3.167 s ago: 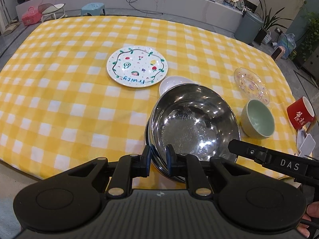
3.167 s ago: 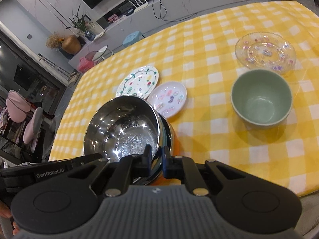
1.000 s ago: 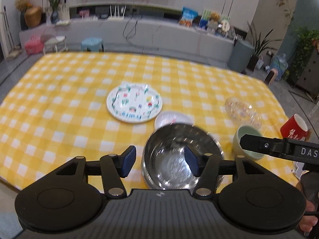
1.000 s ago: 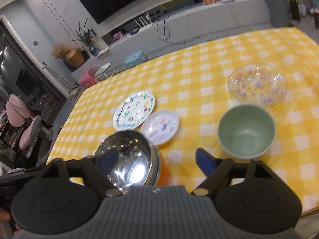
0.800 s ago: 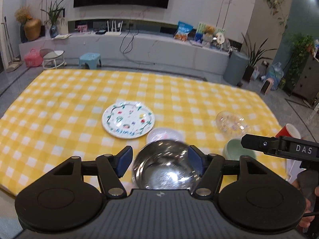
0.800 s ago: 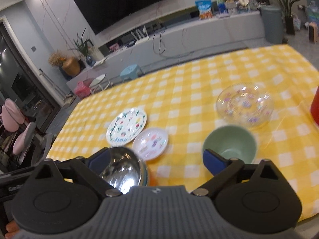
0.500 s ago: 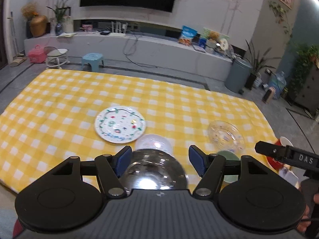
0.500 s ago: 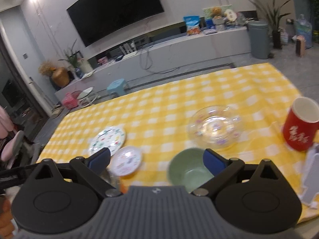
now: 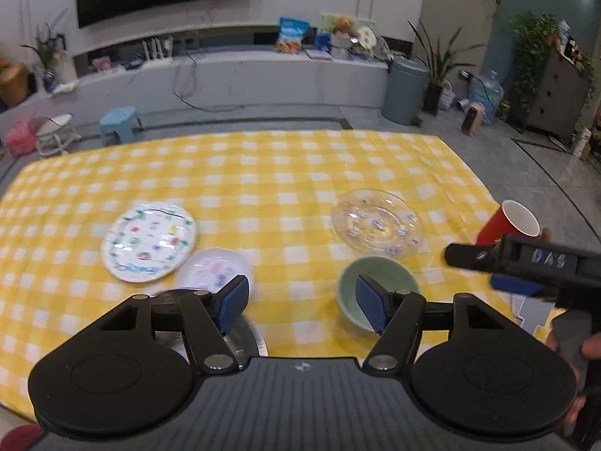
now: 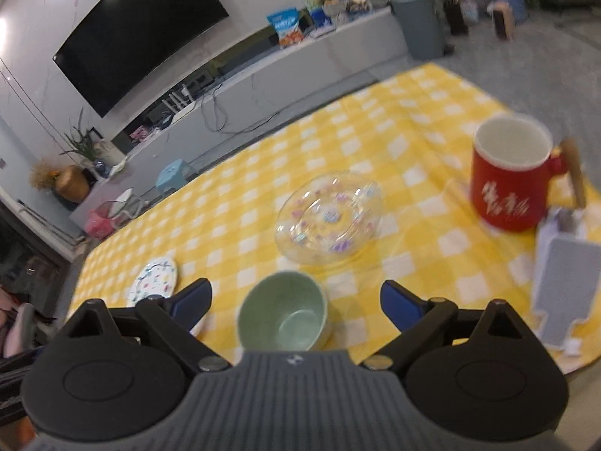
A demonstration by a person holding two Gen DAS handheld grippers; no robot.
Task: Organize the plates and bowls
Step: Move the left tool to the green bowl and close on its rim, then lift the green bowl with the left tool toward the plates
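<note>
Pale green bowl (image 10: 283, 312) seen upright, empty, on yellow-checked worktop (image 10: 413, 143), framed between wide-spread jaws of right hand-held gripper (image 10: 296, 297), untouched. Left hand-held gripper (image 9: 302, 298) spread wide, nothing gripped. Steel bowl (image 9: 244, 338) shown only in left view.

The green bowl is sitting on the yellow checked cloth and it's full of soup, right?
Not quite. The green bowl does sit on the yellow checked cloth, but it is empty: the right wrist view looks straight into it and shows only its bare inside.
</note>
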